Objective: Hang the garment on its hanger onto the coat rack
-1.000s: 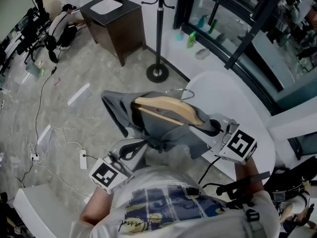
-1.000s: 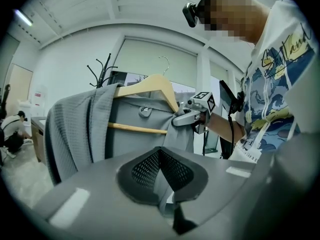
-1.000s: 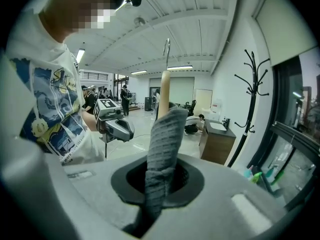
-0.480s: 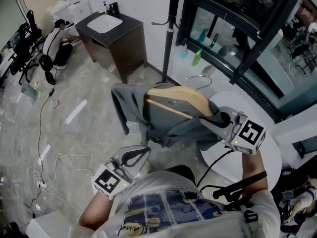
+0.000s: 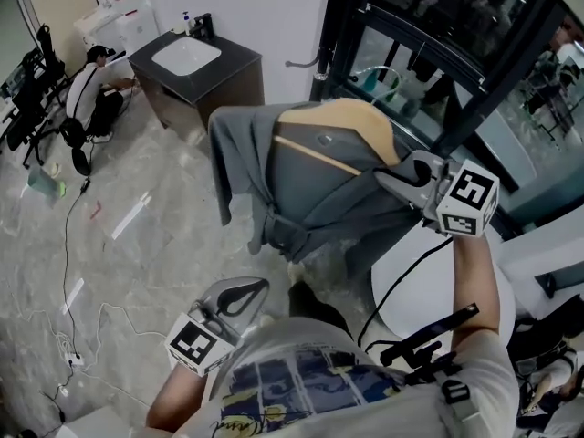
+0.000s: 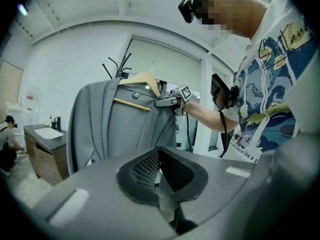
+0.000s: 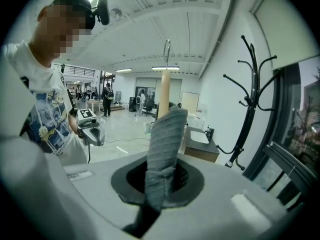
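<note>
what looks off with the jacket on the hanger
The grey garment sits askew on the wooden hanger: bare wood shows along the hanger's top, and the fabric bunches below it where the right gripper pinches it.

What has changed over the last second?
The right gripper has carried the jacket on its hanger up and forward, close to the coat rack. The left gripper, shut and empty, now hangs below, apart from it. The right grip on the jacket stayed.
</note>
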A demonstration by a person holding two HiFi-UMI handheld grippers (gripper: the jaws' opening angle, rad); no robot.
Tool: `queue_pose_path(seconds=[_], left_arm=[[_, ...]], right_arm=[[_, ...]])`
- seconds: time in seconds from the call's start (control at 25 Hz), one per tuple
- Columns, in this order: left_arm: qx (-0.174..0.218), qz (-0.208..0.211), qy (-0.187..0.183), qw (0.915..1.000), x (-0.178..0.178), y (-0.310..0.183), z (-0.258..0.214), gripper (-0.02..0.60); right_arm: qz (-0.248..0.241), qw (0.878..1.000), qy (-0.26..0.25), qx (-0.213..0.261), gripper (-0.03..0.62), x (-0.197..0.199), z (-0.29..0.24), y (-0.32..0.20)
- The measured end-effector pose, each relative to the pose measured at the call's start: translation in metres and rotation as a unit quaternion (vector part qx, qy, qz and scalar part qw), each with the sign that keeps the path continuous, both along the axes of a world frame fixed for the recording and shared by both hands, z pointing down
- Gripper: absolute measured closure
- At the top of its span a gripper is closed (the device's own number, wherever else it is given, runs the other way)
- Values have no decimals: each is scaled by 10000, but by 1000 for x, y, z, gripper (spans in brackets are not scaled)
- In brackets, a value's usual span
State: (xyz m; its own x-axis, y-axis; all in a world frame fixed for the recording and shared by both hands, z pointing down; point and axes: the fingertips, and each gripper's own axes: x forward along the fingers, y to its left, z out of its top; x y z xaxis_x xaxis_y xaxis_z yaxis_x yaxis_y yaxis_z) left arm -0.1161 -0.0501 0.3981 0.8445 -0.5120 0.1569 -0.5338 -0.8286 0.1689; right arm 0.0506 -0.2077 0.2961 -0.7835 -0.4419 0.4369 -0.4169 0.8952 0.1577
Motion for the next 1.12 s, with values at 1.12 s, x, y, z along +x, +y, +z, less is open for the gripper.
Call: queue_pose_path(seconds=[1.12], left_arm=[[70,-651,7,9979,51,-224,-15,580]], right_arm=[[-259,9992,261,-183,585,68,-23,-334]])
